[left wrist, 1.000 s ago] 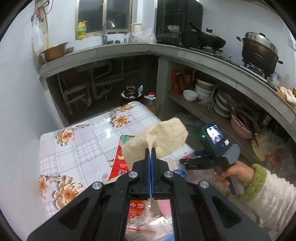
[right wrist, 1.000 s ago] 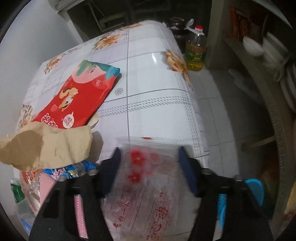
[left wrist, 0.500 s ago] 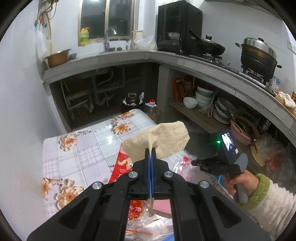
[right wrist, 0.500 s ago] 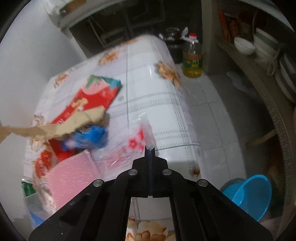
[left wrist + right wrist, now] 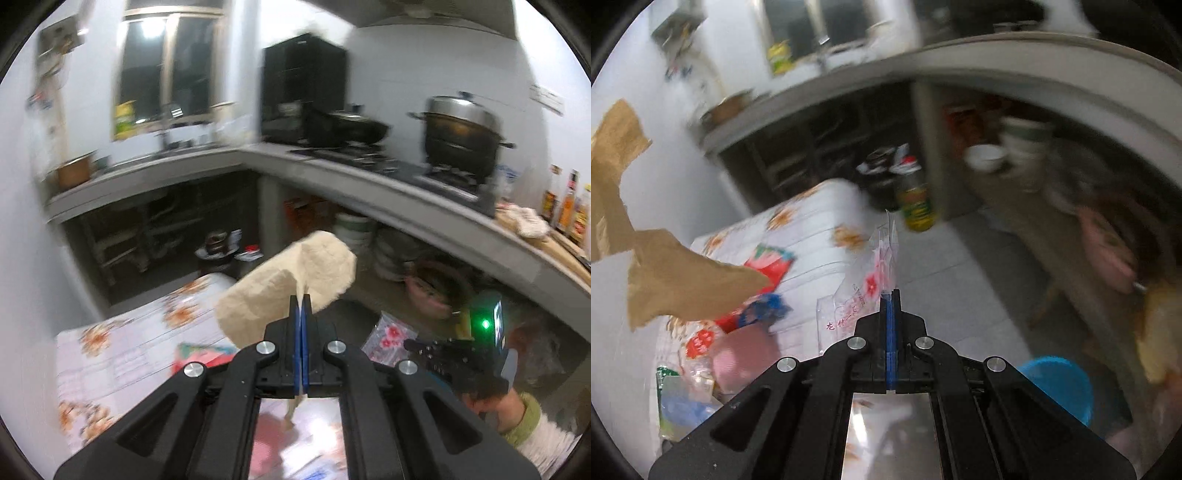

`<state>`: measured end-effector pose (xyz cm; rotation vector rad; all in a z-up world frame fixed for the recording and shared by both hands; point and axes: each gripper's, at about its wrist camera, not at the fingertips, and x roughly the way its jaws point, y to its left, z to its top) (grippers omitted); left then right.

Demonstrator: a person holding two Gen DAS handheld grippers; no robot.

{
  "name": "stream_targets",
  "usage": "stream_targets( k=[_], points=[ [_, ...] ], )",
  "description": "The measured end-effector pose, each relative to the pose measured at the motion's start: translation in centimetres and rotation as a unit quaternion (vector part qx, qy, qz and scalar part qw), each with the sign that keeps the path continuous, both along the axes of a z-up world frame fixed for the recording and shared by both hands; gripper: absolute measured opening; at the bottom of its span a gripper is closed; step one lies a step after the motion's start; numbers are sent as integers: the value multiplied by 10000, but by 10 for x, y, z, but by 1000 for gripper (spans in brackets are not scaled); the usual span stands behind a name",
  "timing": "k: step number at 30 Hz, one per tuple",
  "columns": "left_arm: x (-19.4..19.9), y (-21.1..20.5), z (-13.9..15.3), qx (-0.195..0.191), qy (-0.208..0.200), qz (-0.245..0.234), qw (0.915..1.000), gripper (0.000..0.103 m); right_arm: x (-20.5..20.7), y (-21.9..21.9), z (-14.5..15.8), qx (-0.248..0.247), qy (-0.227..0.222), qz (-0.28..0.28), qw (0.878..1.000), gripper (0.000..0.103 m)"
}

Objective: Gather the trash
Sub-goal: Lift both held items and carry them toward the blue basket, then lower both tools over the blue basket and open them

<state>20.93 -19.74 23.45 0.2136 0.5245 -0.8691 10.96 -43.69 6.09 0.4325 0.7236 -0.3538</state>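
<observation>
- Step in hand: both pieces are gripped and held above the bench [image 5: 812, 218], so this reads as the carry toward a bin.
- The left gripper [image 5: 300, 306] has its fingers pressed fully together on a crumpled brown paper [image 5: 291, 284], which stands up in the air above the bench.
- The right gripper [image 5: 891, 295] has its fingers clamped tight on a clear plastic bag [image 5: 875, 280] with red print, hanging over the bench's floor-side edge.
- Next move: find a bin. The blue tub [image 5: 1060, 384] on the floor may be it, though blur leaves that unsure.
- Count: two grippers, two pieces held. On the bench remain one red packet [image 5: 772, 262] and a heap of wrappers [image 5: 713, 354], too smeared to count.
</observation>
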Motion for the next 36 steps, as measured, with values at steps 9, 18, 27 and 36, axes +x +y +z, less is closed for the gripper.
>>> stream_targets(
  k=[9,18,27,36],
  points=[
    [-89,-145,-19,16,225,-1630,9864,0,-139,-70,-54,321,194,-1642,9857,0],
    [-148,-256,-124,845,1294,-2711,9501,0,-200,-103,-133,1089,593,-2333,9645,0],
    [-163,-343,-215,1496,2074,-2932,9212,0,-236,-117,-195,1611,891,-2814,9418,0],
    [-148,-385,-268,1673,2362,-2617,9207,0,-258,-129,-222,1833,1061,-3143,9254,0]
  ],
)
